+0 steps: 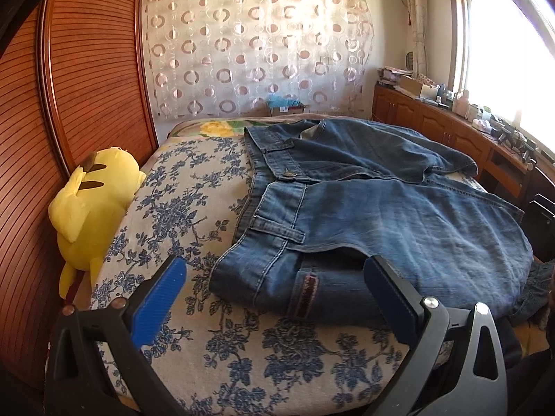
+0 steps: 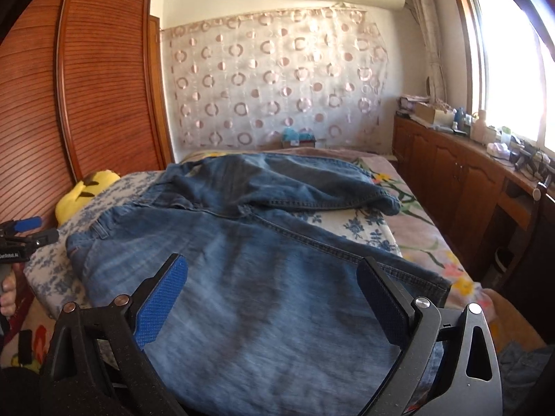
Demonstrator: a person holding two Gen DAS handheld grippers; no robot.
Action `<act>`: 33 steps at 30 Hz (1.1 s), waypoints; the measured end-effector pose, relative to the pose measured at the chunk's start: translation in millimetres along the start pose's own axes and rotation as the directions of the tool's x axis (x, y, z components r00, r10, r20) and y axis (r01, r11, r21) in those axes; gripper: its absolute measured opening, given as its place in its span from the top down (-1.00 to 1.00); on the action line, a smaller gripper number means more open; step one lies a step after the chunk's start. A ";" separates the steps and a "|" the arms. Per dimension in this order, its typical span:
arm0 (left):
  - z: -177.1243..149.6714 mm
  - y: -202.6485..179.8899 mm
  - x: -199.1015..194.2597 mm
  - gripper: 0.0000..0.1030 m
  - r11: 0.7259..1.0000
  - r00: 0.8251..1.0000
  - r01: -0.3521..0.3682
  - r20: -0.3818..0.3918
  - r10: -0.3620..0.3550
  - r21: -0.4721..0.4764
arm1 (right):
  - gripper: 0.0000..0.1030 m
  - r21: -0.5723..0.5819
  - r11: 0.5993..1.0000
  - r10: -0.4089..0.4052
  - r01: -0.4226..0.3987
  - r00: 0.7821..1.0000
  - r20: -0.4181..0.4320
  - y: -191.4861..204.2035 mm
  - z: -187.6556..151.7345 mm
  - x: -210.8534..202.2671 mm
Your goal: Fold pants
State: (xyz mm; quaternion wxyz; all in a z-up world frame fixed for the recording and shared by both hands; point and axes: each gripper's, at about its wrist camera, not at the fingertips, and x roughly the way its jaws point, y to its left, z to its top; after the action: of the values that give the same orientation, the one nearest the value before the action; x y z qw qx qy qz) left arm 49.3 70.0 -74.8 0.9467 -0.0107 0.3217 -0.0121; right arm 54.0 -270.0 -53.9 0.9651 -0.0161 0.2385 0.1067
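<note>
Bed [image 1: 180, 187], covered by a blue floral sheet, fills the centre and lower part of both views. Wooden slatted wardrobe [image 1: 86, 69] occupies the left of the frame; a circle-patterned curtain [image 1: 256, 48] hangs on the far wall at upper centre; a wooden cabinet run [image 2: 447, 166] under the window lines the right edge.

Pants [image 1: 399, 218], blue denim, lie spread flat on the bed at centre right of the left wrist view: waistband toward the left, the far leg folded back at upper centre. In the right wrist view the pants [image 2: 249, 277] fill the lower centre.

Yellow plush toy [image 1: 93, 204] rests at the left edge of the bed against the wardrobe.

Left gripper [image 1: 274, 277]: spread, holding nothing, just above the waistband corner.

Right gripper [image 2: 272, 286]: spread, holding nothing, above the near leg
</note>
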 end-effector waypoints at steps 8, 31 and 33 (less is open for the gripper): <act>-6.9 20.2 18.9 -0.69 0.999 0.998 -0.003 -0.056 0.001 -0.033 | -0.87 0.005 0.999 -0.032 0.032 0.998 -0.048 -25.1 -8.4 8.4; -15.3 37.4 56.3 -0.01 0.999 0.985 0.030 -0.168 -0.036 -0.039 | -0.46 0.033 0.986 -0.154 0.162 0.971 -0.183 -123.2 -15.5 30.5; -15.5 35.3 56.3 0.03 0.999 0.985 0.029 -0.167 -0.034 -0.030 | -0.42 0.045 0.985 -0.155 0.167 0.967 -0.203 -134.1 -16.9 35.9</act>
State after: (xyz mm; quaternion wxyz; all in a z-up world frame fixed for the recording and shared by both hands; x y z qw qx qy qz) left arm 85.0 103.4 -122.4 0.9158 -0.0280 0.4001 -0.0236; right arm 105.9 -395.2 -88.2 0.9419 -0.0165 0.3349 0.0184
